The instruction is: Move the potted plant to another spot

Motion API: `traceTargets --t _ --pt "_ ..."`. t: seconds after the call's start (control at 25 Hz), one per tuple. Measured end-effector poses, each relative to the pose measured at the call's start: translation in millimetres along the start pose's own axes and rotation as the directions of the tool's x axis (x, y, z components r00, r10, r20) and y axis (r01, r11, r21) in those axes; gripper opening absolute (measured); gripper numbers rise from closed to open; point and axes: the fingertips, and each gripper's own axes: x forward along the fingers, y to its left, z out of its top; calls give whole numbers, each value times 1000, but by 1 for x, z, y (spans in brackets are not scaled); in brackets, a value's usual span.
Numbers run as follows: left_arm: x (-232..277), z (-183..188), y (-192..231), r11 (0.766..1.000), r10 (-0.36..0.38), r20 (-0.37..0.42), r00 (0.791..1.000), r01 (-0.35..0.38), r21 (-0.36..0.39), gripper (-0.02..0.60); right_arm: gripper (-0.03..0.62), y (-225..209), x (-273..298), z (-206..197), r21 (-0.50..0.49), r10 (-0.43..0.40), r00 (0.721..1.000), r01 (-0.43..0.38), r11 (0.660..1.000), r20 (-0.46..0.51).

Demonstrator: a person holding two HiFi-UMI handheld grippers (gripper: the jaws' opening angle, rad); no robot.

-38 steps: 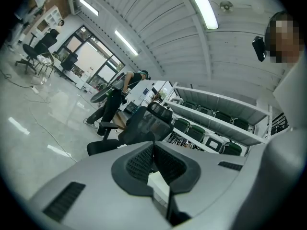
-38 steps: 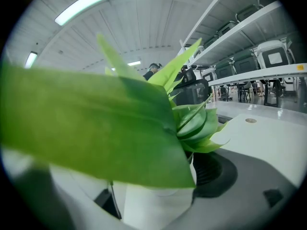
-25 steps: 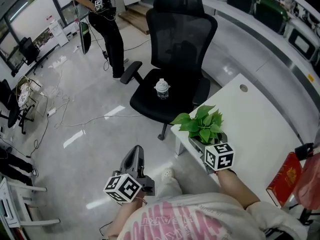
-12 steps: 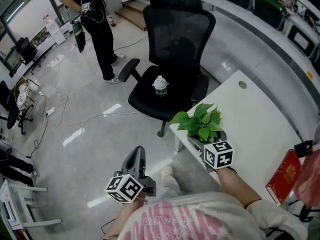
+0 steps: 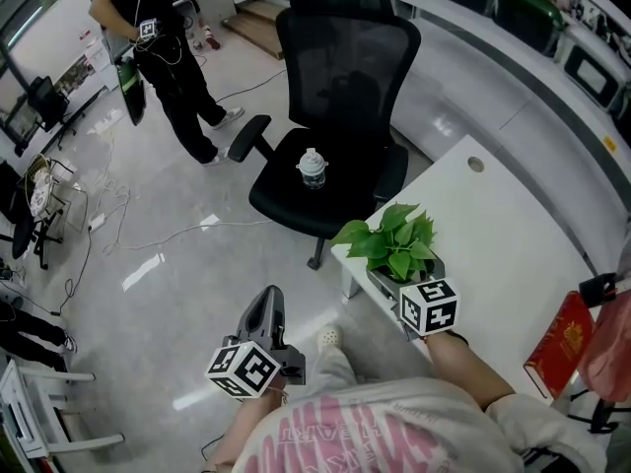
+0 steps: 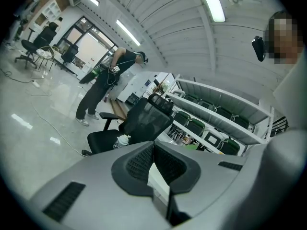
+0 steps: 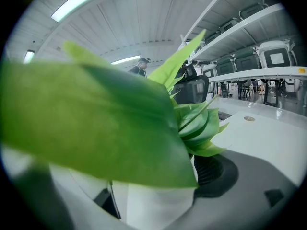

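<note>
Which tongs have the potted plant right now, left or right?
The right tongs: the potted plant sits between their jaws. The left tongs are shut and empty, over the floor.

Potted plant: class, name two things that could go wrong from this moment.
1. The potted plant stands at the table corner; if the right tongs slip on its white pot, it may fall to the floor.
2. Its leaves fill the right gripper view, so the path could be misjudged.
</note>
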Motion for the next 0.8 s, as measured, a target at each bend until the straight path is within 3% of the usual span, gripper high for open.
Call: traceTargets --t 0.8 --pt "9 -1 1 1000 2 -5 1000 -2 2 25 541 -5 3 -1 -31 -17 1000 17 999 -7"
